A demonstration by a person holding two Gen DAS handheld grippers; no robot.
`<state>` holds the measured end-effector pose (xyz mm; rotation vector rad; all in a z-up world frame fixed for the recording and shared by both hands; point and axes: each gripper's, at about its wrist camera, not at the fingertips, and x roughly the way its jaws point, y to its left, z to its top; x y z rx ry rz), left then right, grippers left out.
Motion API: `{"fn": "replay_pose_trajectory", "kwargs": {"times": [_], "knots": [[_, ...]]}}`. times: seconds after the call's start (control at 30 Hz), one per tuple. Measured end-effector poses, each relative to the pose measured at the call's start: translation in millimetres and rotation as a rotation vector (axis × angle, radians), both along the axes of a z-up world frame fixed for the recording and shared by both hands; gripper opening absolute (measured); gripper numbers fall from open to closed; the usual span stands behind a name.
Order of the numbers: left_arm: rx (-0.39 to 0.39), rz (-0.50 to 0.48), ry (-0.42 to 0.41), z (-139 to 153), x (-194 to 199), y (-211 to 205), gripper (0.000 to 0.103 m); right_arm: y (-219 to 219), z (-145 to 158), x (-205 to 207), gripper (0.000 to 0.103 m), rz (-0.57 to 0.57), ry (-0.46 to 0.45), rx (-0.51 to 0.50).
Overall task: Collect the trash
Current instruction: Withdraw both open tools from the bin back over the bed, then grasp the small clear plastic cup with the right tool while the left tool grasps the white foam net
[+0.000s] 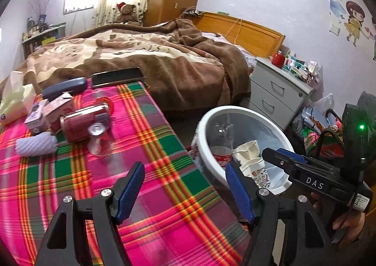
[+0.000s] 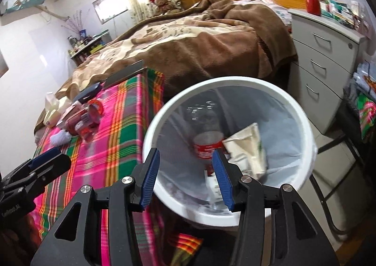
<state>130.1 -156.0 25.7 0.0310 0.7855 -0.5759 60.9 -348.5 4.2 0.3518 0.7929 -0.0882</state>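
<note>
A white trash bin (image 1: 204, 122) (image 2: 303, 120) with a clear liner stands on the floor beside the table. Inside lie a plastic bottle with a red label (image 2: 206, 146) (image 1: 222, 146), a crumpled cream paper bag (image 2: 249, 148) and paper cups (image 1: 255, 166). My right gripper (image 2: 185, 176) hovers over the bin's near rim, open, with nothing between its blue pads; it also shows at the right in the left wrist view (image 1: 285, 155). My left gripper (image 1: 185, 195) is open over the plaid tablecloth (image 1: 150, 143), empty. Further left on the table lie a red can (image 1: 81, 122) and a clear cup (image 1: 98, 140).
On the table's far side are small boxes (image 1: 37, 113), a white knobbly object (image 1: 37, 146), a tissue pack (image 1: 16, 96), a grey case (image 1: 65, 87) and a black slab (image 1: 117, 76). A bed with a brown blanket (image 1: 152, 54) and a grey drawer unit (image 1: 277, 87) stand behind. Bags (image 1: 315, 129) sit right of the bin.
</note>
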Motion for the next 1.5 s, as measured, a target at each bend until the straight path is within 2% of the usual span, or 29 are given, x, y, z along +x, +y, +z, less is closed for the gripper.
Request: {"fn": "replay_pose_trajectory", "kwargs": {"times": [0.17,0.47,0.87,1.1,1.37,1.5], "knots": [[0.009,0.057,-0.015,1.2,3.2,28.0,0.071,21.9,3.9,6.0,0.049,0.059,-0.035,-0.03],[0.001,0.163,-0.009,-1.5,16.5,85.5,0.071,56.2,5.4,23.4,0.053,0.159,-0.05,-0.018],[0.026,0.286,-0.002,-6.0,40.3,153.7,0.071,108.6,-0.4,57.3,0.054,0.269,-0.023,-0.024],[0.036,0.342,0.035,-17.2,64.4,187.2,0.071,137.6,-4.3,81.7,0.054,0.346,-0.007,-0.06],[0.094,0.332,0.036,-26.7,100.1,205.2,0.071,153.0,-13.6,108.3,0.054,0.379,0.023,-0.079],[0.094,0.308,0.046,-28.9,120.8,209.7,0.071,158.4,-16.7,118.5,0.054,0.391,0.042,-0.092]]}}
